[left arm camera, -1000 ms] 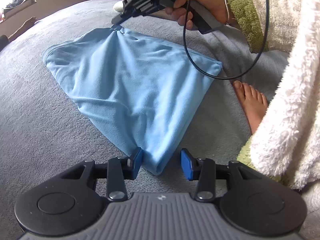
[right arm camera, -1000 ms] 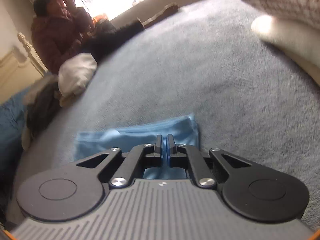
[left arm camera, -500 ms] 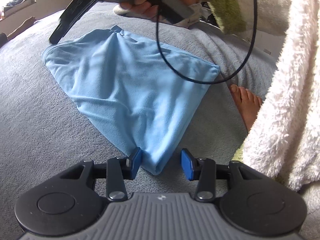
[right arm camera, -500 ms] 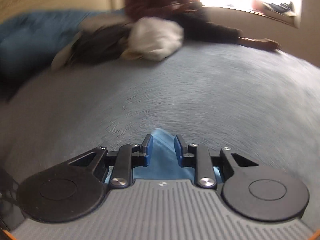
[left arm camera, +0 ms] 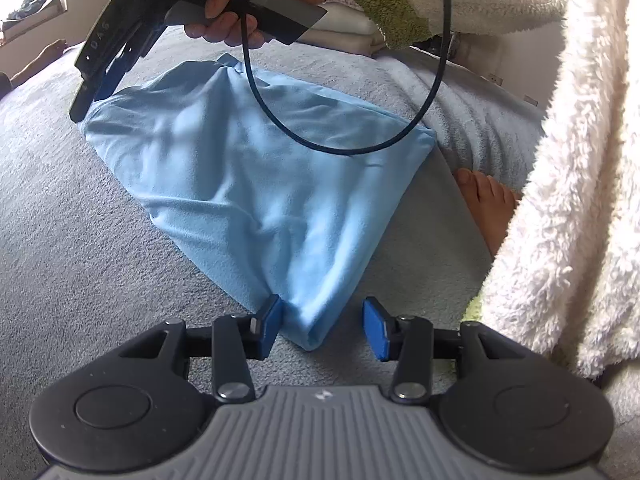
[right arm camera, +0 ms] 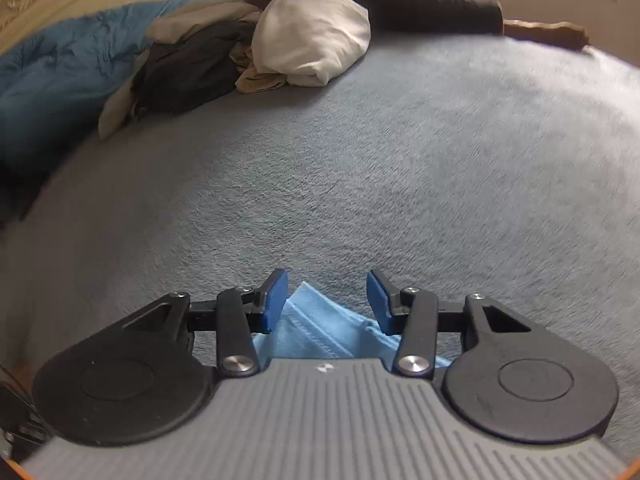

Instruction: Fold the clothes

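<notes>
Blue garment (left arm camera: 256, 168) lies flat on grey blanket (left arm camera: 80, 240). Left gripper (left arm camera: 320, 330) apart, straddling near corner, unclamped. Right gripper (right arm camera: 326, 300) opening, hem below, released. Advice: close left squarely on corner before lifting.

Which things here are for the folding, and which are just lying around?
For the folding:
blue cloth
left gripper
right gripper, jaws opening

Just lying around:
clothes pile
white bundle
blue quilt
cable
</notes>
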Tool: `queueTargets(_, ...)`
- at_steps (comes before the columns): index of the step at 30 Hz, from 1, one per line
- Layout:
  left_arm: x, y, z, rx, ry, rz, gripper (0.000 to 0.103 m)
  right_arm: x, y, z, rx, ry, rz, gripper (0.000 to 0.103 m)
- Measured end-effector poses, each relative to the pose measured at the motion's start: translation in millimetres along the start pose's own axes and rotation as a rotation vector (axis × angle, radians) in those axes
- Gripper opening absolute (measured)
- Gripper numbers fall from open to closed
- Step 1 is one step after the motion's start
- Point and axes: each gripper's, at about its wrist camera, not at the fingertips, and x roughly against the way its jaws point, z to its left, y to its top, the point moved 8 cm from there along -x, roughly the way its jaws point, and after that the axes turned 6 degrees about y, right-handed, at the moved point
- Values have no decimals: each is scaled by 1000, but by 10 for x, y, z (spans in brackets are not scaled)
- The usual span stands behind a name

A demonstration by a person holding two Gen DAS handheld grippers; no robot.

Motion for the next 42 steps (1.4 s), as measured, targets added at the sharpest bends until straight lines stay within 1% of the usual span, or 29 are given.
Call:
queueTargets(1,-2,2,0,-1,0,0,45,-25,-27,23,11,3,13,27)
queueTargets(2,-4,4,0,-1,0,0,45,-36,-45,46,23,3,18,4)
queueTargets(3,-4,2,-2,-2,1,0,45,-28,-52,71,35,2,9,2)
queueTargets(5,-3,-1,-7,-4,2,-1,45,22,-26,107,45,-1,-32,1)
queueTargets(9,-4,5,-20,-14,8,-1,45,83,52,31,6,-27,-90,1)
queueTargets(17,-16,2,-28,-20,15,-2,45,14,91,-138,-46,-76,-119,0)
queueTargets(20,-10,5,-29,-24,18,-1,46,20,82,-203,-94,-81,-130,0)
queueTargets(22,-13,16,-22,-19,16,0,47,135,99,-223,-124,-89,-172,3)
queueTargets(25,-11,27,-7,-6,7,1,48,425,103,-288,-179,-97,-231,3)
queueTargets(28,-4,40,9,6,-3,3,49,713,3,-355,-208,-119,-228,5)
queueTargets(29,0,46,16,11,-7,4,49,799,-42,-378,-219,-125,-223,7)
queueTargets(31,17,60,21,15,-12,3,49,925,-200,-404,-239,-126,-195,8)
queueTargets(33,29,79,23,16,-13,-1,49,991,-359,-366,-231,-114,-164,9)
queueTargets(36,32,99,-1,0,-11,-2,50,876,-592,-243,-166,-97,-70,9)
queueTargets(38,26,106,-34,-26,-2,1,52,708,-733,-235,-129,-115,-6,9)
queueTargets(39,29,100,-54,-40,4,3,52,618,-793,-275,-136,-124,16,9)
queueTargets(41,60,80,-108,-71,15,3,53,533,-847,-381,-162,-157,23,3)
queueTargets(42,76,69,-132,-87,20,3,54,511,-860,-439,-178,-177,19,2)
